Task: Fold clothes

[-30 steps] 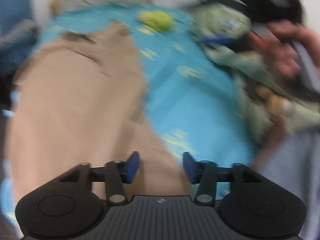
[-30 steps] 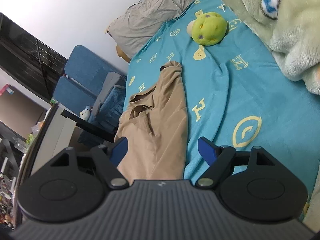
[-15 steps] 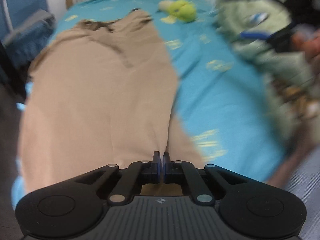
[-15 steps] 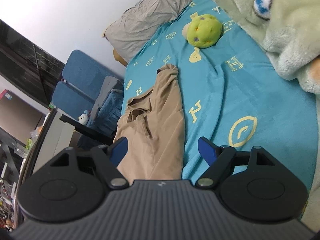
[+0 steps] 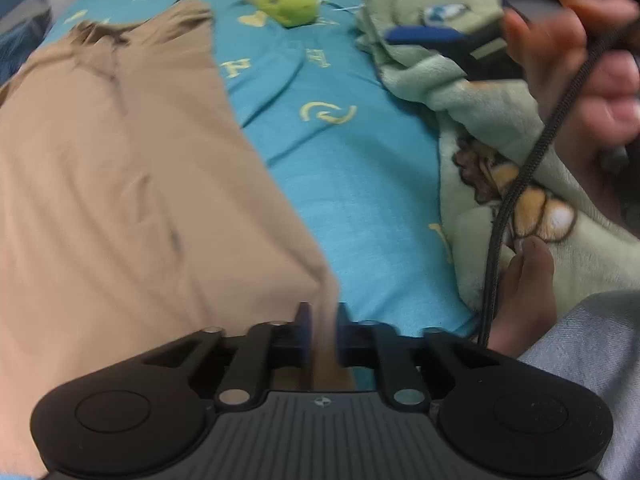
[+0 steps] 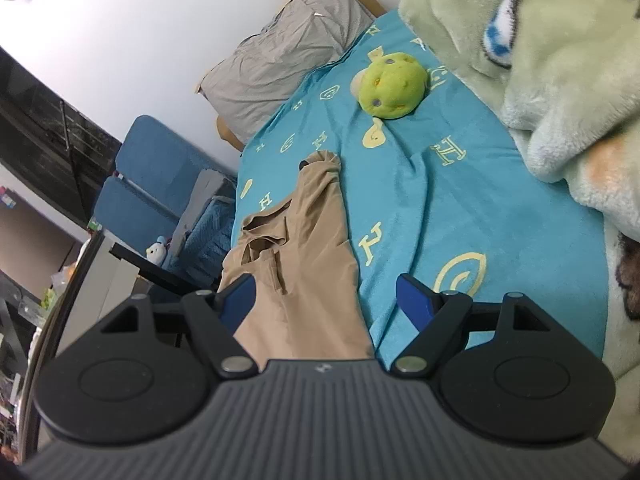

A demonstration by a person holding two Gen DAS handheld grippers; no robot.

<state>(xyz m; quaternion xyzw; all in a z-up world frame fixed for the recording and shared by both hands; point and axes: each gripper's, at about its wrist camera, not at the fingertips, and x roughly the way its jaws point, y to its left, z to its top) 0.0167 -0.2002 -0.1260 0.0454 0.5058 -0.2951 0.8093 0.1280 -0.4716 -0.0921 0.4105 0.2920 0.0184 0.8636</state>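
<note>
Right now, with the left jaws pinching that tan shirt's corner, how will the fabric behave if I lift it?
Probably floppy: the tan shirt lies limp and creased on the teal bedsheet, so it should drape from the left gripper and not hold shape. It looks thin, so likely light. Pinched only at a corner, it may bunch or slip.

Tan shirt [image 5: 120,184] flat on teal bedsheet [image 5: 352,184]
</note>
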